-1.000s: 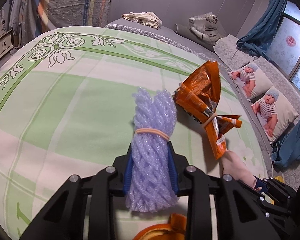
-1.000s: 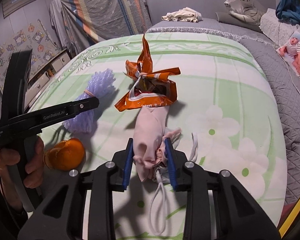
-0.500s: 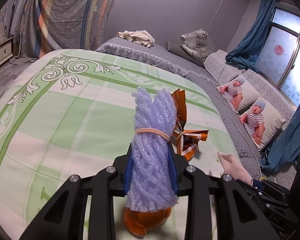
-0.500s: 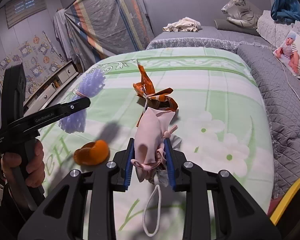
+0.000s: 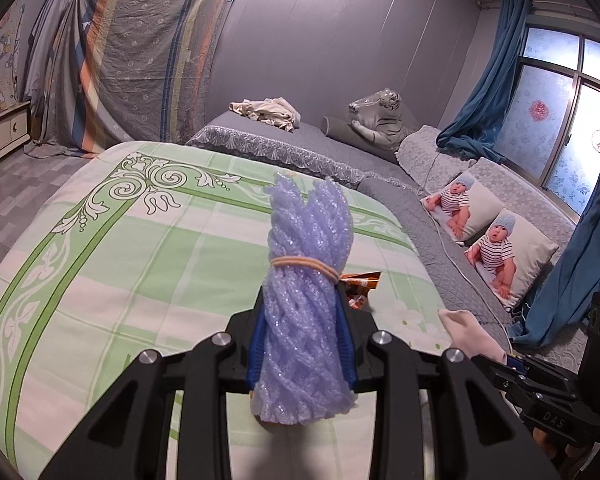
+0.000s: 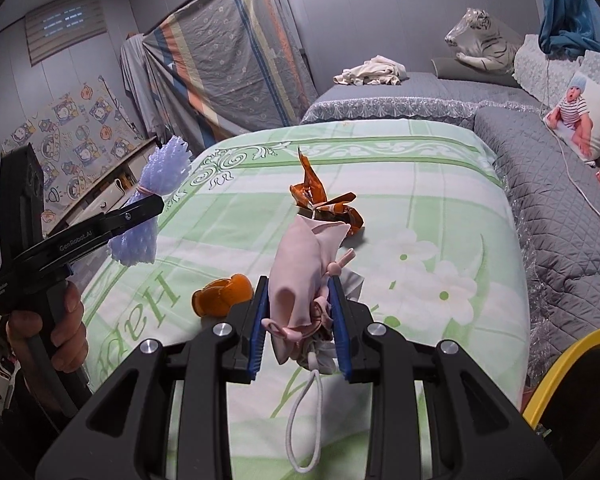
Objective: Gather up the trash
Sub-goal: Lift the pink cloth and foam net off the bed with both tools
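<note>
Bed (image 6: 440,208) with green checked cover, bearing orange wrapper (image 6: 324,204) and peel (image 6: 220,294) yet uncollected; clenched in left gripper (image 5: 304,344), purple foam net (image 5: 306,300); in right gripper (image 6: 300,326), pink glove (image 6: 304,276), lifted clear, likely for binning.

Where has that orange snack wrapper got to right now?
In the right wrist view the orange snack wrapper lies mid-bed on the green bedsheet, just beyond the pink glove held in the right gripper, with the orange peel nearer and to its left.
</note>
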Motion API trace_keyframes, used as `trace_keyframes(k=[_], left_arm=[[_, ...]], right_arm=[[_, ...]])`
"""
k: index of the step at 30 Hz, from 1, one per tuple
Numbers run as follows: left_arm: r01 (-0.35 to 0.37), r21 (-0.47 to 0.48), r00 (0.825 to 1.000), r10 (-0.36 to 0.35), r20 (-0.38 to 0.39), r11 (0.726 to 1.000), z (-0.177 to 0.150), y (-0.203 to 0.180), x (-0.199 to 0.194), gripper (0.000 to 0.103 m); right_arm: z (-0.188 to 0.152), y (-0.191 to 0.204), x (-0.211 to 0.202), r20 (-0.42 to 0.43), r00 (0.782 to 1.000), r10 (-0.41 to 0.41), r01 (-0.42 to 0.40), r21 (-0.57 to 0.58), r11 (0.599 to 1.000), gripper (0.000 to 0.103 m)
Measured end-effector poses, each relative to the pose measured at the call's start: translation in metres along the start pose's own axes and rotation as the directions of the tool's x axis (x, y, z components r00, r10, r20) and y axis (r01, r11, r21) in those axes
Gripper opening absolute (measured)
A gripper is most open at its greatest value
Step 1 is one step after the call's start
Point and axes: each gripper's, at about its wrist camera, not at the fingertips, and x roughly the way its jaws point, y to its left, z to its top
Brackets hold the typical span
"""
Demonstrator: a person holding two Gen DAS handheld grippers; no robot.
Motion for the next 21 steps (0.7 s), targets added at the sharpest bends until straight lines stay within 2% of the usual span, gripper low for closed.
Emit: trace_keyframes(k=[11,21], left_arm=[[0.051,0.043,0.998,-0.052,0.032,0.998,-0.002,-0.03,-0.028,0.028],[0.115,0.108,0.989,-0.124,0.075,0.987,-0.002,-0.077,-0.057,0.028]], right_arm=[[-0.004,-0.007,-0.04,0.059,0.998,-0.007,0.006,0.015,1.0,0.027],[-0.003,-0.022,-0.086,0.139,0.99,-0.026,0.02,0.045,0.999,0.027]])
